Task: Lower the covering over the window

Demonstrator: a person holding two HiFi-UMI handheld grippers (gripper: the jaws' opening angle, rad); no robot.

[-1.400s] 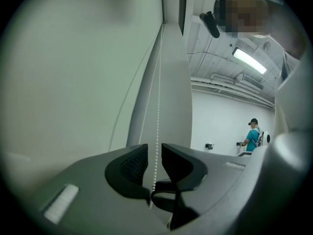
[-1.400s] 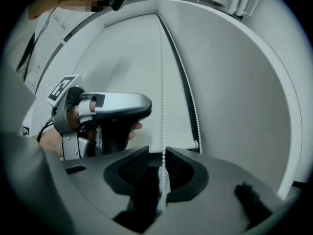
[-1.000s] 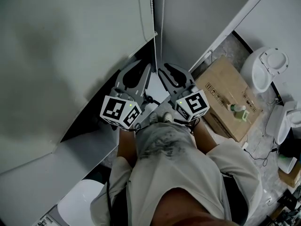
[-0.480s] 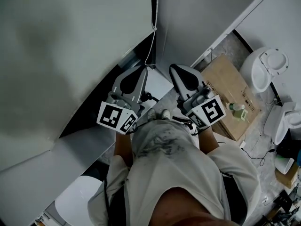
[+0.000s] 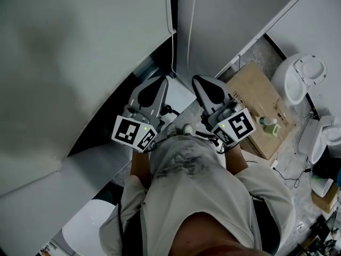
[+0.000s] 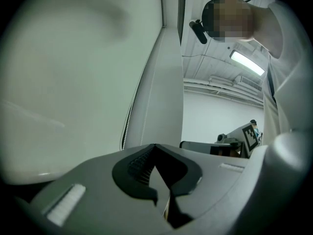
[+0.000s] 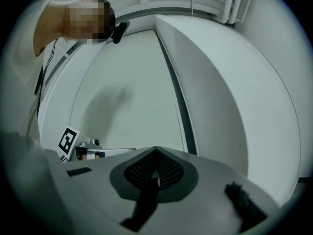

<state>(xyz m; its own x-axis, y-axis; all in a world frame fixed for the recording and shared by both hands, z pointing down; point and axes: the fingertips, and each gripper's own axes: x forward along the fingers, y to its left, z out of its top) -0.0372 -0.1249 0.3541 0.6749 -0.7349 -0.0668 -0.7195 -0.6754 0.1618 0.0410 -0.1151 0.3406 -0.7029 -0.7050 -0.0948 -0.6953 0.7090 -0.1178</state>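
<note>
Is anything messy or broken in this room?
Nothing looks broken: the blind shows no tears or kinks. The floor at the right is messy, though. A cardboard box lies flat by the wall with a green bottle on it, and what looks like a loose white toilet sits beside it, an odd spot.

The head camera looks steeply down over the person's torso onto the left gripper (image 5: 159, 83) and right gripper (image 5: 202, 82), close to the window blind (image 5: 80, 47). Each gripper camera sits behind its own jaws, tilted up the blind. Both share the bead cord (image 6: 128, 126) and the opposite gripper.
</note>
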